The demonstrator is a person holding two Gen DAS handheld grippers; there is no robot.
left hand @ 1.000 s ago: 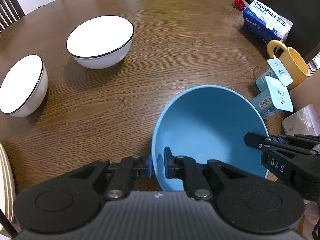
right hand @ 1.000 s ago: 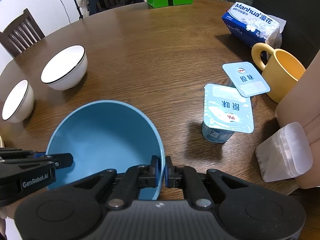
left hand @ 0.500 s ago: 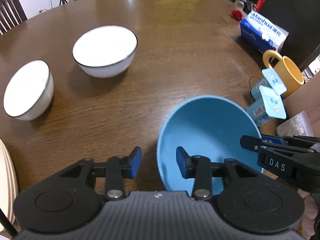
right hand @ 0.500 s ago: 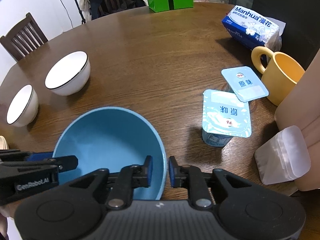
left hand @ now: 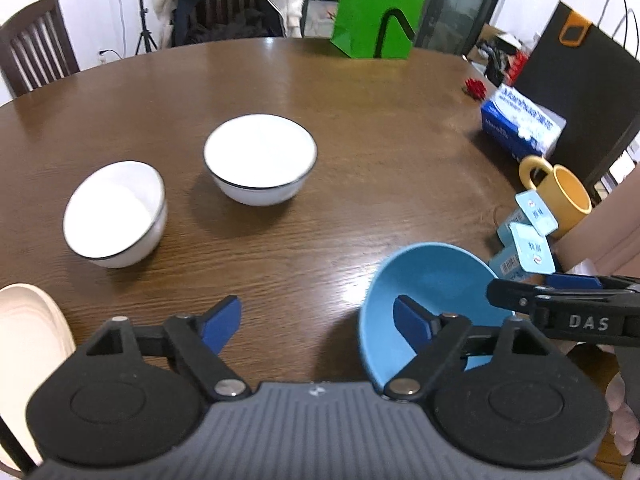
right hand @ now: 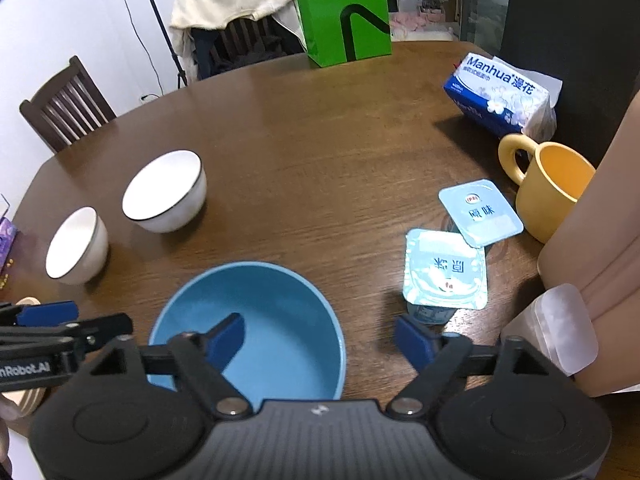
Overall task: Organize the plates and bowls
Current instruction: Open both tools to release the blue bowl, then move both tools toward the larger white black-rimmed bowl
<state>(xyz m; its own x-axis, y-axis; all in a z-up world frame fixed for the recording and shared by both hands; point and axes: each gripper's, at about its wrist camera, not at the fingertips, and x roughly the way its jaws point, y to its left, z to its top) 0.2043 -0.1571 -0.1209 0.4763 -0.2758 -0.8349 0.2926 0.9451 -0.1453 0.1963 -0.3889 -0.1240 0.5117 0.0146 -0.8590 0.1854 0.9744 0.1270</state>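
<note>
the left gripper (left hand: 316,322) hangs with its jaws spread wide, its right pad over the blue bowl's (left hand: 430,296) rim and its left pad over bare wood; nothing is pinched. the right gripper (right hand: 320,338) is likewise splayed, one blue pad above the bowl's hollow and the other outside the rim, above the table beside a yoghurt cup (right hand: 444,274). both sets of jaws have just been opening, and the bowl's wall stands between each pair without being pressed. the blue bowl sits upright on the round wooden table (left hand: 360,128), near its front edge and just beside the two sealed yoghurt cups. further out, a larger white bowl with a dark rim (left hand: 260,160) and a smaller white bowl (left hand: 114,214) stand apart from each other on the table's left half, and a pale plate (left hand: 28,328) shows at the left edge. a yellow mug (right hand: 554,188), a tissue pack (right hand: 504,96) and a green paper bag (right hand: 342,12) lie beyond. the step in hand looks like a release of the blue bowl, with the white bowls probably next to be gathered. to finish it well, each gripper would best lift straight clear of the rim before swinging sideways, so a pad does not catch the wall and drag or tip the bowl toward the yoghurt cups. a rim pinch on the larger white bowl would likely suit nesting.
</note>
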